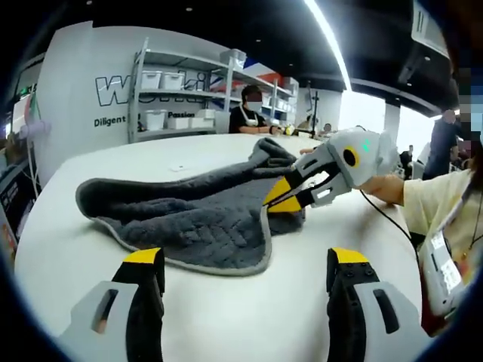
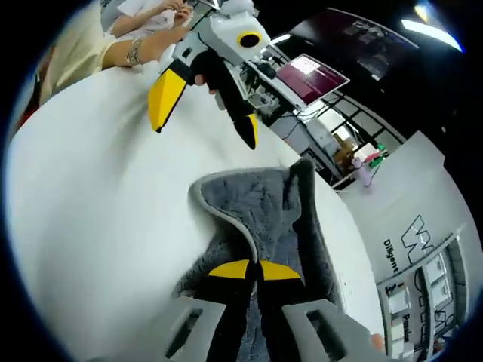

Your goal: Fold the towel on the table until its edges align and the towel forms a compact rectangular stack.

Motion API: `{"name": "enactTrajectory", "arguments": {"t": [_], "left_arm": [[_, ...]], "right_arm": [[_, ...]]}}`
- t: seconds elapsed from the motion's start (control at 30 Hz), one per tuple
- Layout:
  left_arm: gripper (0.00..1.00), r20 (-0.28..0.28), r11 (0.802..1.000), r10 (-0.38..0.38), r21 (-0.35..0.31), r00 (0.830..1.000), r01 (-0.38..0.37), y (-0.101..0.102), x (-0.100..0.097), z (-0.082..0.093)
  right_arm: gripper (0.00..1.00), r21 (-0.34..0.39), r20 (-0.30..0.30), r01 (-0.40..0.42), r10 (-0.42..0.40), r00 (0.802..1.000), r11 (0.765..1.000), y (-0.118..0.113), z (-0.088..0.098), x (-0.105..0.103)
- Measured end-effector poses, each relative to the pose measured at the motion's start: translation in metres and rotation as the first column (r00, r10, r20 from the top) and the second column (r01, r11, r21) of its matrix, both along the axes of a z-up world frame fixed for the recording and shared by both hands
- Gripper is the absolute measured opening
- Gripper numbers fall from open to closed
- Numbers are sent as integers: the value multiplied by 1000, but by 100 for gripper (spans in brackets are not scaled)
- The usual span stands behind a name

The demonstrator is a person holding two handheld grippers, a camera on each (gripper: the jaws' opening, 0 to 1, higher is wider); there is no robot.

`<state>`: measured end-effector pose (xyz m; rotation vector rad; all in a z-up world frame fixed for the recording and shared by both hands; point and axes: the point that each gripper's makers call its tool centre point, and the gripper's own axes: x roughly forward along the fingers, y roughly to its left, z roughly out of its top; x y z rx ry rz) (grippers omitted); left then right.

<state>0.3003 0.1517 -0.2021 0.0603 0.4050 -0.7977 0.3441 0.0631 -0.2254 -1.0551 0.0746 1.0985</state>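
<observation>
A dark grey towel [image 1: 189, 215] with a pale trim lies rumpled on the white table [image 1: 226, 317], partly doubled over on its far side. My right gripper [image 1: 275, 202] comes in from the right and is shut on the towel's right edge, lifting it slightly. In the right gripper view its yellow tips [image 2: 254, 270] pinch the towel [image 2: 249, 200] close together. My left gripper [image 1: 245, 260] stands open over bare table just short of the towel's near edge, holding nothing. It also shows, open, beyond the towel [image 2: 204, 132] in the right gripper view.
The person's hand and pale sleeve [image 1: 423, 204] hold the right gripper. A shelf with white bins [image 1: 173, 98] and a seated person [image 1: 249, 113] are behind the table. A monitor [image 2: 309, 75] stands past the table edge. Bare table [image 2: 98, 196] surrounds the towel.
</observation>
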Motion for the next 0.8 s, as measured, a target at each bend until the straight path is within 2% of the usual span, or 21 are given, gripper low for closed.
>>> {"name": "enactTrajectory", "arguments": {"t": [0.07,0.17,0.23,0.33,0.47,0.67,0.8], "left_arm": [[87,-4,1000,-1,3,1000,1,0,0,-1],[87,-6,1000,-3,1,1000,3,-1,0,-2],[86,-8,1000,-6,-1,1000,6,-2,0,-3],[85,-10,1000,-8,-3,1000,8,-3,0,-3],[83,-8,1000,-13,0,1000,13,-5,0,-4],[79,-5,1000,-22,8,1000,22,-9,0,-6],[73,-1,1000,-27,3,1000,27,-10,1,-6]], "right_arm": [[0,1,-31,3,-3,1000,1000,-1,-7,-1],[1,34,-56,7,-5,998,999,-2,-4,-1],[7,70,-88,14,-8,996,997,-3,1,-3],[15,94,-106,27,-17,994,995,-7,6,-4],[27,164,-139,40,-17,990,986,-13,18,-12],[40,216,-178,88,-49,983,973,-34,31,-23],[52,259,-217,143,-86,972,955,-52,37,-26]]}}
